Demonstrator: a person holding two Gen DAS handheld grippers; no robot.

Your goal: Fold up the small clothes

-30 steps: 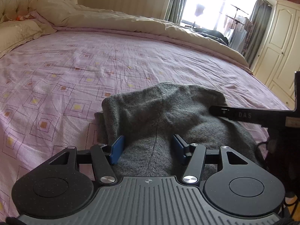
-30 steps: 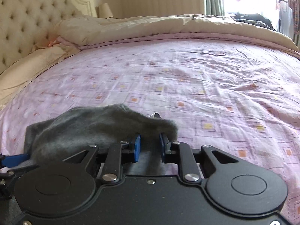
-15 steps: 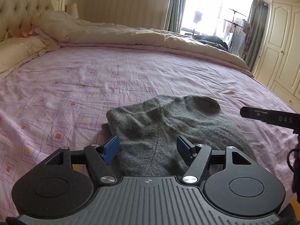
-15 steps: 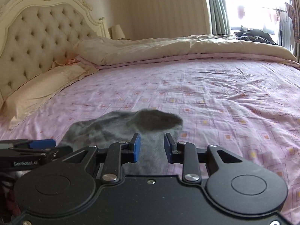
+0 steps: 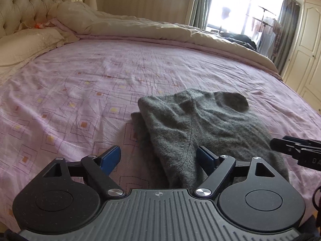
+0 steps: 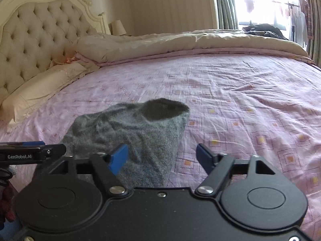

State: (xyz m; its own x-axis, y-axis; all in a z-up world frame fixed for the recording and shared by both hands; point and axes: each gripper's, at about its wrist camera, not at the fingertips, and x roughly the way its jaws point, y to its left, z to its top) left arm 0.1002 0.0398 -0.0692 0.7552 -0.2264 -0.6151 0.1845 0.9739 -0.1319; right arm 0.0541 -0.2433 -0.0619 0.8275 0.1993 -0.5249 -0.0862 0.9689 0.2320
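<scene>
A grey knitted garment (image 5: 200, 124) lies folded on the pink patterned bed sheet (image 5: 80, 92), near the bed's front edge. My left gripper (image 5: 158, 157) is open and empty, raised just behind the garment's near left part. The garment also shows in the right wrist view (image 6: 136, 132). My right gripper (image 6: 162, 156) is open and empty, held above the garment's near right edge. Each gripper shows side-on in the other's view: the right one in the left wrist view (image 5: 297, 150), the left one in the right wrist view (image 6: 32, 150).
A beige duvet (image 5: 160, 30) is bunched along the far side of the bed. A pillow (image 6: 40, 88) and a tufted headboard (image 6: 40, 36) are at the left. White wardrobe doors (image 5: 307, 50) stand at the right, with a bright window (image 6: 260, 4) beyond.
Both grippers opened wide and pulled back from the garment. The right gripper was nearly shut on the cloth's edge and let it go. The garment now lies still on the sheet.
</scene>
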